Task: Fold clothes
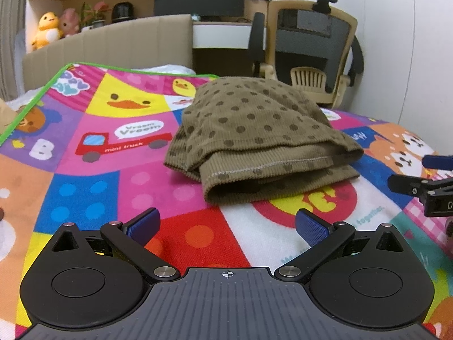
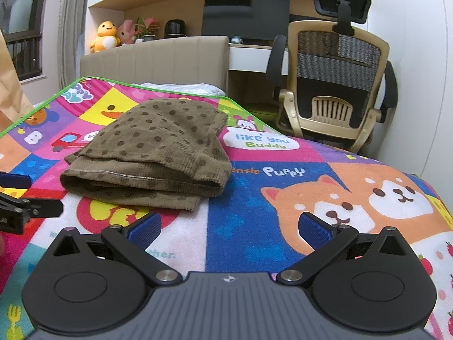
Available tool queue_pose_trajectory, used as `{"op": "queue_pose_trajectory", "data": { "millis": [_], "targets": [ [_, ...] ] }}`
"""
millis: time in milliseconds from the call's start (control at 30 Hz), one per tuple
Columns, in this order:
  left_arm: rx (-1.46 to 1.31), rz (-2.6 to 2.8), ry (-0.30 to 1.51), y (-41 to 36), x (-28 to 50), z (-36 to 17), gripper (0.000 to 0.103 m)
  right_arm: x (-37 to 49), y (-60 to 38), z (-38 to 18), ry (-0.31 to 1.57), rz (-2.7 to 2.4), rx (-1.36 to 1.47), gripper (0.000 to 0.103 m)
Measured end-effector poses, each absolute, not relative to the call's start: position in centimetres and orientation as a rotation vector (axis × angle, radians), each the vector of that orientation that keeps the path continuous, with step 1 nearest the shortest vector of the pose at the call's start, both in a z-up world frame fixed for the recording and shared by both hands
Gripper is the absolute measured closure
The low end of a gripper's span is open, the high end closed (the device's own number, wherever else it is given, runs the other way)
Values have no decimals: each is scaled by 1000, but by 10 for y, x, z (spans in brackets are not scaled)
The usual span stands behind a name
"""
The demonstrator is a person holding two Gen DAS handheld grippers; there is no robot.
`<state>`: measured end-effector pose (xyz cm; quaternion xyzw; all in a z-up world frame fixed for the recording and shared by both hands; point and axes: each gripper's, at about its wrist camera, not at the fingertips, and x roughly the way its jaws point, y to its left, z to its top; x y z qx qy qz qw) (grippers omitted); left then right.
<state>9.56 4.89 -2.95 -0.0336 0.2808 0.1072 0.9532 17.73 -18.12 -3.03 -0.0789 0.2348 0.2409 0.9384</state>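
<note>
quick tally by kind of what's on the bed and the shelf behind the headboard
folded garment: 1
play mat: 1
plush toys, a yellow duck and a pink rabbit: 2
potted plant: 1
black pot: 1
total: 6

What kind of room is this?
Most likely a bedroom with a study corner: a padded headboard, a desk with a monitor and office chair, and plush toys on a shelf.

Handheld gripper pair, black housing
Left gripper (image 1: 228,228), right gripper (image 2: 230,230): blue ribbed pads (image 1: 144,225), silver pivot screws, grey grooved base with crosshair mark.
</note>
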Motion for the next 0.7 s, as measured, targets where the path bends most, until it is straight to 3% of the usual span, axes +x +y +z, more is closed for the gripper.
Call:
{"op": "queue_pose_trajectory", "data": {
  "millis": [700],
  "targets": [
    [-49, 189, 559, 42, 80, -17, 0, 155, -162, -16, 489, 530, -257, 0]
  ]
}}
